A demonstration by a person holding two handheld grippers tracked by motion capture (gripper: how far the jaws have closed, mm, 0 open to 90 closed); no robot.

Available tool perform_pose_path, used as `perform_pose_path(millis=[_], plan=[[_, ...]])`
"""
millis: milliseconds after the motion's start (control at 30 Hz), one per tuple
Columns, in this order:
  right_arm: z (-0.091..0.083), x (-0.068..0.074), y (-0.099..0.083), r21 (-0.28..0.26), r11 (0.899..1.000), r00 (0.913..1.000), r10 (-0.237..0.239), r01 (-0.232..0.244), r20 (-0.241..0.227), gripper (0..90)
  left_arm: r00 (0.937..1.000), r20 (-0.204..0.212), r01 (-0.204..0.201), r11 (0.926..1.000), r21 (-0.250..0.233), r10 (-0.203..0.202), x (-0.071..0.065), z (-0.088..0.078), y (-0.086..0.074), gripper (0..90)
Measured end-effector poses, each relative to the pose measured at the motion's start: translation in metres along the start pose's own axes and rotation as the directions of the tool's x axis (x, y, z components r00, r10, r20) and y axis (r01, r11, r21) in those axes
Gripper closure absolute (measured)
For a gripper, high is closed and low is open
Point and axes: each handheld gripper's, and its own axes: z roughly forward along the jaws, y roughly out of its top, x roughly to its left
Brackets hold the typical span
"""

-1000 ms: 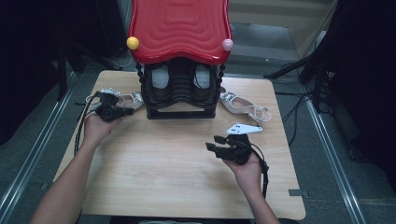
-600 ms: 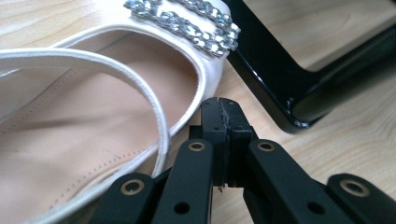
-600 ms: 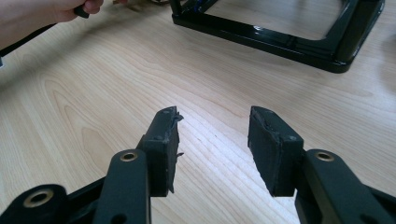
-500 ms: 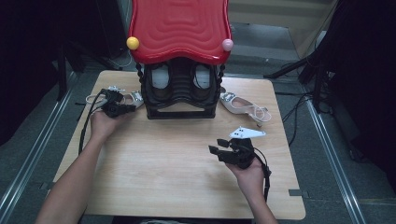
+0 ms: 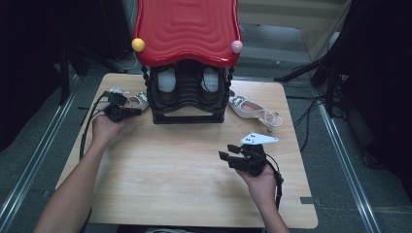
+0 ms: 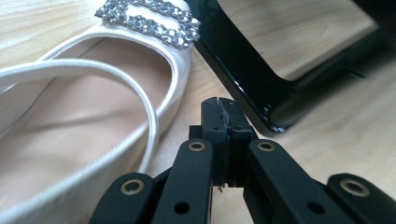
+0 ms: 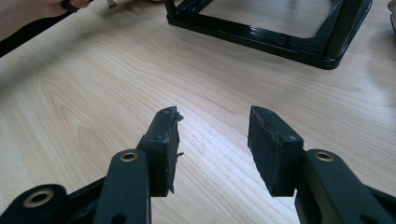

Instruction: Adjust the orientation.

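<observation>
Sitting at the table's left edge in the high view, the left gripper (image 5: 130, 111) is touching the white strappy flat shoe with the rhinestone buckle (image 5: 137, 101) beside the black plastic shoe rack (image 5: 188, 116). The right gripper (image 5: 226, 156) is hovering mid-table, well apart. Left gripper view: jaws are pressing together, empty, shoe (image 6: 84, 121) just left. Right gripper view: jaws are gaping over bare light wooden tabletop (image 7: 210, 88).

Two black claws (image 5: 127, 112) (image 5: 232, 158) with brass-ringed pivots, trailing black cables, one topped by a grey three-cornered plate.
</observation>
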Motion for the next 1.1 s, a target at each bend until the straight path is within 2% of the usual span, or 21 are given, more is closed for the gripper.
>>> perform_pose_path(millis=[67,167,367,600,733,933,967,1100], plan=[[0.001,-0.001,0.001,0.001,1.0,1.0,0.002,-0.002,-0.001,54.3,0.9998,0.02,0.009,1.0,-0.002,-0.009,0.0,-0.009,-0.002,90.0],[0.003,-0.003,0.002,0.0,1.0,1.0,-0.001,0.001,-0.005,54.3,0.9997,0.023,-0.005,1.0,-0.005,0.005,-0.003,-0.019,-0.005,90.0],[0.007,-0.005,0.006,0.004,1.0,0.9999,-0.009,0.009,-0.005,54.3,0.9994,0.032,0.014,0.9995,-0.027,-0.013,-0.002,-0.04,-0.012,90.0],[0.013,-0.009,0.008,0.005,1.0,0.9997,-0.019,0.02,-0.013,52.9,0.9993,0.015,0.034,0.9991,-0.027,-0.034,0.005,-0.058,-0.024,90.0],[0.015,-0.012,0.012,0.009,1.0,0.9999,-0.017,0.017,-0.002,45.7,0.9991,0.003,0.044,0.9984,-0.035,-0.043,0.01,-0.069,-0.029,90.0],[0.017,-0.017,0.014,0.007,1.0,0.9998,0.019,-0.018,-0.011,40.2,0.998,0.006,0.063,0.997,-0.045,-0.063,0.02,-0.079,-0.038,90.0],[0.018,-0.018,0.014,0.006,1.0,0.9998,0.018,-0.018,-0.011,40.0,0.9973,0.012,0.072,0.9964,-0.045,-0.072,0.021,-0.08,-0.039,90.0],[0.019,-0.016,0.015,0.003,1.0,1.0,0.003,-0.003,-0.005,40.1,0.9975,0.005,0.07,0.9969,-0.035,-0.07,0.025,-0.083,-0.046,90.0]])
